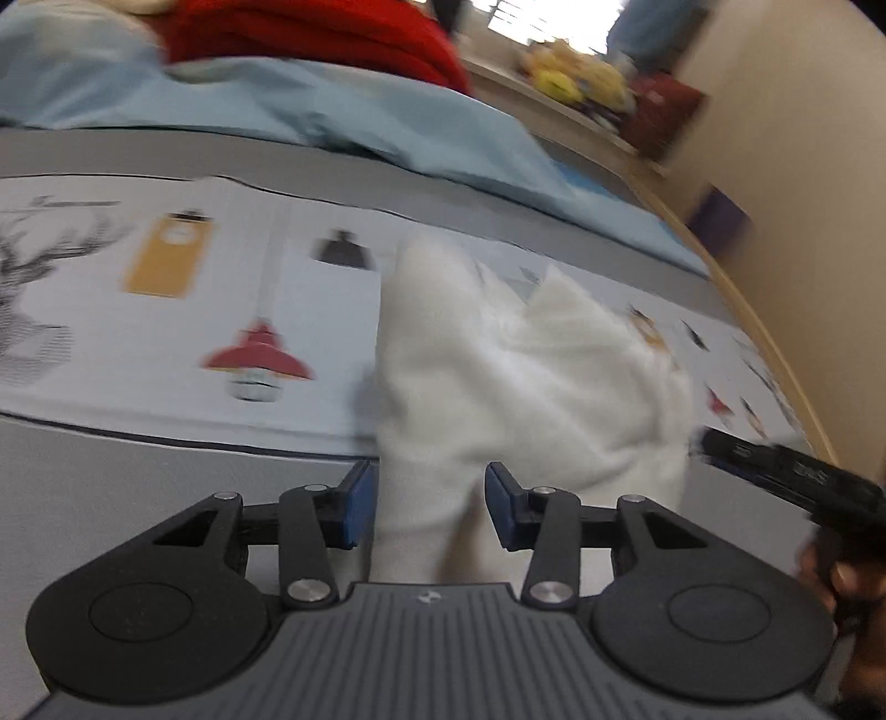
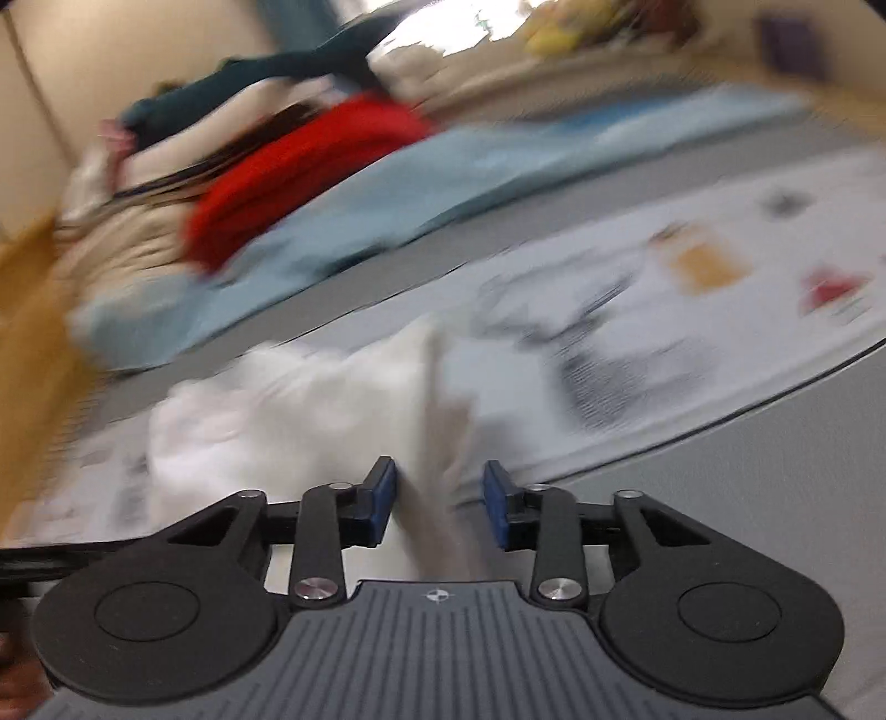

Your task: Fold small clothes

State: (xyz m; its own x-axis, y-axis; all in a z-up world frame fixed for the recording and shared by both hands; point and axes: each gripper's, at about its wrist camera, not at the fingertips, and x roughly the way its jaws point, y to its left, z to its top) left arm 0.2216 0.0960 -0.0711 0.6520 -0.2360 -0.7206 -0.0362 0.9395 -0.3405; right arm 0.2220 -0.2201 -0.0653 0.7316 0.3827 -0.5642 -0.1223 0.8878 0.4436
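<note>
Because a fold needs two held edges, each gripper has white cloth running between its parted blue pads; whether either truly pinches, I cannot tell. The left gripper (image 1: pixel 426 507) sits low centre, the small white garment (image 1: pixel 526 376) bunched just above it on the printed sheet (image 1: pixel 166 310). The right gripper (image 2: pixel 440 507) mirrors this. Cloth looks soft, fleecy, crumpled. Upper left: a red fabric heap (image 1: pixel 310 33) over a pale blue blanket (image 1: pixel 343 111).
</note>
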